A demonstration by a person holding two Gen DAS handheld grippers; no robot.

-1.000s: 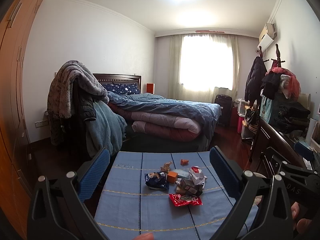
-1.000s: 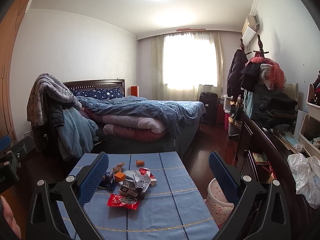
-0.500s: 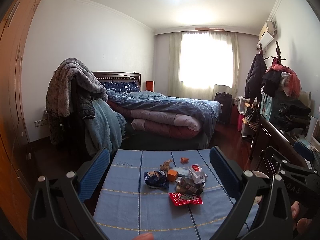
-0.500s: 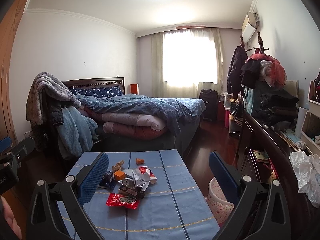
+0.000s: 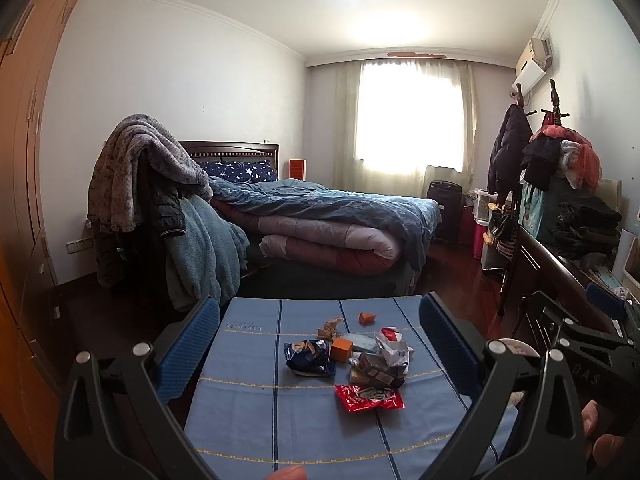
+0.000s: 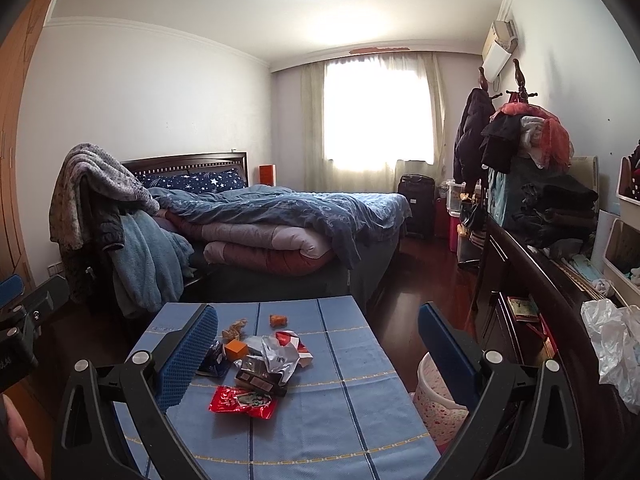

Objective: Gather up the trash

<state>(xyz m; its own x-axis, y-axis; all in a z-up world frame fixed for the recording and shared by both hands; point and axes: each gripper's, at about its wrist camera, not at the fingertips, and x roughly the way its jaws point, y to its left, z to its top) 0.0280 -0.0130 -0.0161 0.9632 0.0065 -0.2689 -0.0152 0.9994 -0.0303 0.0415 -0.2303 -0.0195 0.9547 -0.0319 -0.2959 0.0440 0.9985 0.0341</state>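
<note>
Two claws, left claw [image 5: 320, 344] and right claw [image 6: 318, 344], hover released and empty above the blue desk [image 5: 248, 412]. Near its middle lies the trash: one red wrapper [image 5: 369, 397], one dark blue bag [image 5: 309, 357], one orange box [image 5: 342, 349], one crumpled silver wrapper [image 5: 390, 347]. Only the right view fully shows one pink bin [image 6: 434, 394] beside the desk.

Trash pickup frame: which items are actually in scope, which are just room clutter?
In scope:
- red wrapper
- dark blue snack bag
- small orange box
- crumpled silver bag
- dark carton
- orange scrap
- pink bin beside the table
- both open grippers: left gripper, right gripper

Clutter:
- bed
- suitcase
- hanging coats
- white plastic bag
</note>
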